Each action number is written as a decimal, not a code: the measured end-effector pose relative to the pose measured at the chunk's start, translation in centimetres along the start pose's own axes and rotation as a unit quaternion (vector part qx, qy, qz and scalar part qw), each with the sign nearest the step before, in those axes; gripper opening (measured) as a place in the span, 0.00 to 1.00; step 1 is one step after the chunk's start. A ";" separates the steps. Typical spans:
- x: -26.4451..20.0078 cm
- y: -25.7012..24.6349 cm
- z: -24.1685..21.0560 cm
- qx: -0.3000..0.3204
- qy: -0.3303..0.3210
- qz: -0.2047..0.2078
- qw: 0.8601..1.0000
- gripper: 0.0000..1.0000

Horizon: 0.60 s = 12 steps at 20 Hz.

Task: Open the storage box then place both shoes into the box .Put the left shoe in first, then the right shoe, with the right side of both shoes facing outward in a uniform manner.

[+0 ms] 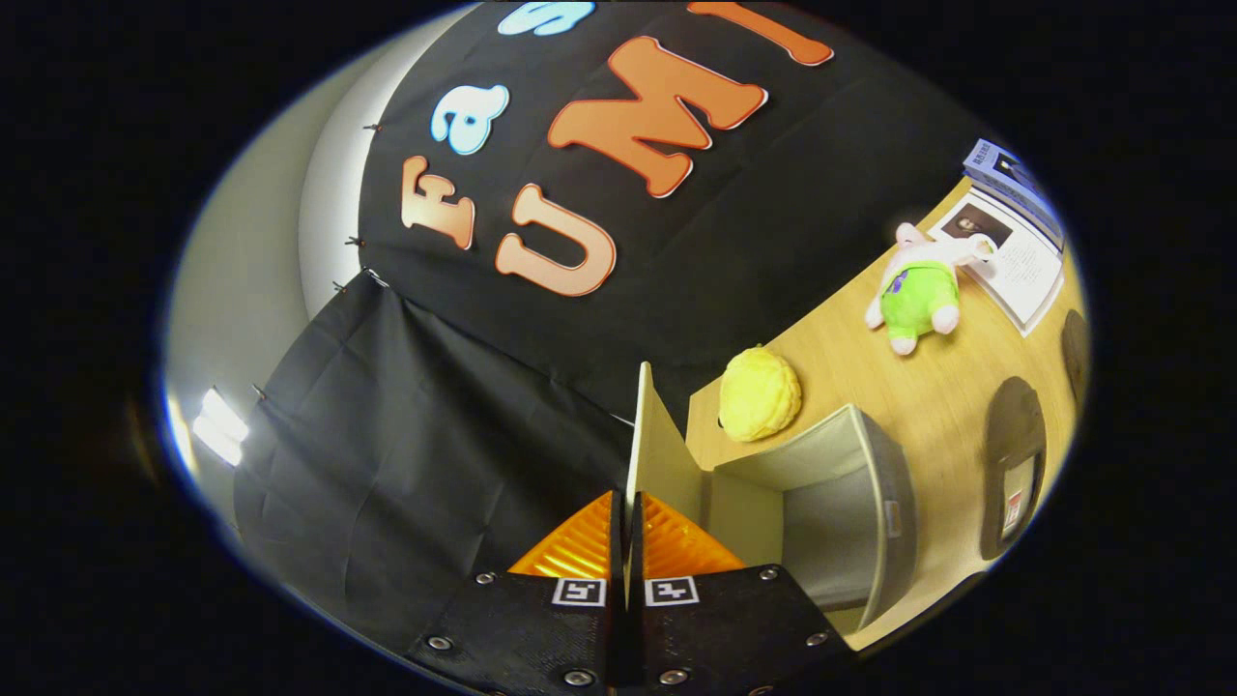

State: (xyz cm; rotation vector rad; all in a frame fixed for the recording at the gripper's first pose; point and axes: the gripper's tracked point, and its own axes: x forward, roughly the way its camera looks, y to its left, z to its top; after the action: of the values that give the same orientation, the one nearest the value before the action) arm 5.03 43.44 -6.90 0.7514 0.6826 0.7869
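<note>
My gripper (626, 505) is shut on the edge of the storage box's thin beige lid (652, 435), which stands lifted up between my fingers. Just beyond the lid, the grey box (881, 493) lies open on the wooden table (952, 396), and its pale inside shows nothing in it. A dark shoe (1015, 464) rests on the table on the far side of the box from my fingers. A second dark shape (1075, 350), probably the other shoe, lies a little past the first one.
A yellow plush ball (761, 393) sits against the box's outer wall. Farther along the table lie a pink plush toy in green (918, 290), an open leaflet (1015, 253) and a blue book (1010, 176). Black cloth closes the booth behind.
</note>
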 end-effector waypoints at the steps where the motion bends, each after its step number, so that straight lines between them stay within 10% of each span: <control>1: 0.9 1.0 -0.6 -0.007 0.001 -0.003 1.000 0.00; 12: 7.8 7.8 -10.5 -0.046 0.079 0.039 0.995 0.07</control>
State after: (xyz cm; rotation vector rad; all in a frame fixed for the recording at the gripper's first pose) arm -1.78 57.05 -8.46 0.6400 0.7575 0.9509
